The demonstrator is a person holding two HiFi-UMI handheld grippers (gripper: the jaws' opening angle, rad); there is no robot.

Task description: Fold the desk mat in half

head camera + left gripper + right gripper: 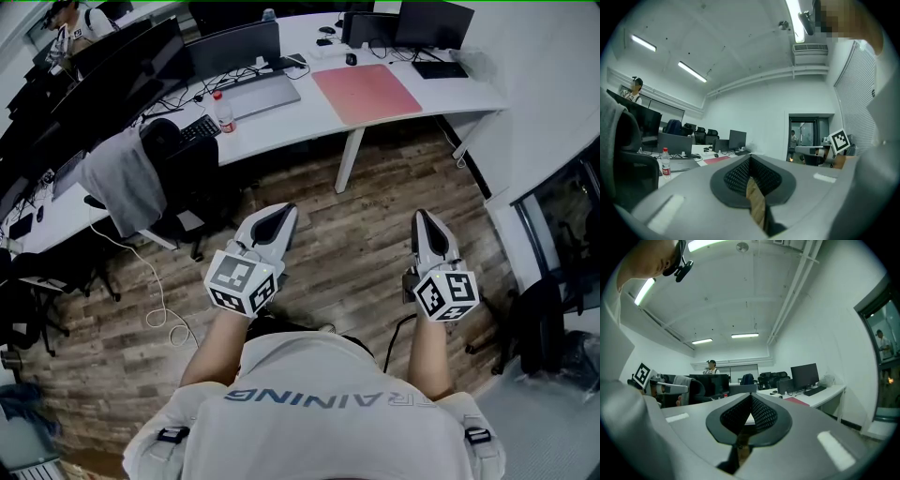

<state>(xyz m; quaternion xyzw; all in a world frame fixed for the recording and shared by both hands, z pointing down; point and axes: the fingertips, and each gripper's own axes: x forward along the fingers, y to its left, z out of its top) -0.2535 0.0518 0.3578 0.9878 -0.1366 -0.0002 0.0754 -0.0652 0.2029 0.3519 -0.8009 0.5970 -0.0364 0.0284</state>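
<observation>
Judging from the layout, at the approach stage, with no fold begun. To do it well, start close in:

- Part both pairs of jaws before arriving. Shut tight for now on the left gripper [270, 223] and the right gripper [427, 234] alike, holding nothing, with only a sliver of wooden floor [319, 258] showing through.
- Cross that floor, keeping right of the chair [127, 178] draped in grey cloth, and stop square to the white desk [450, 94].
- Reach for the pink desk mat [366, 92], lying flat and unfolded on the desk's right part, near the front edge, monitors and a keyboard behind it, well apart from both grippers.
- Take the two corners of one short side, one per gripper, pinching mat only and not the desk top.
- Lift evenly, carry over to the opposite side, and match the corners before pressing the crease.
- Probably limp and slightly grippy, so likely to skew if raised one-sided.

Pose: forearms bare and stretched forward from the waist, side by side and apart. Marker cubes turned up toward the head. Noses aimed ahead at the desk and converging a little.
</observation>
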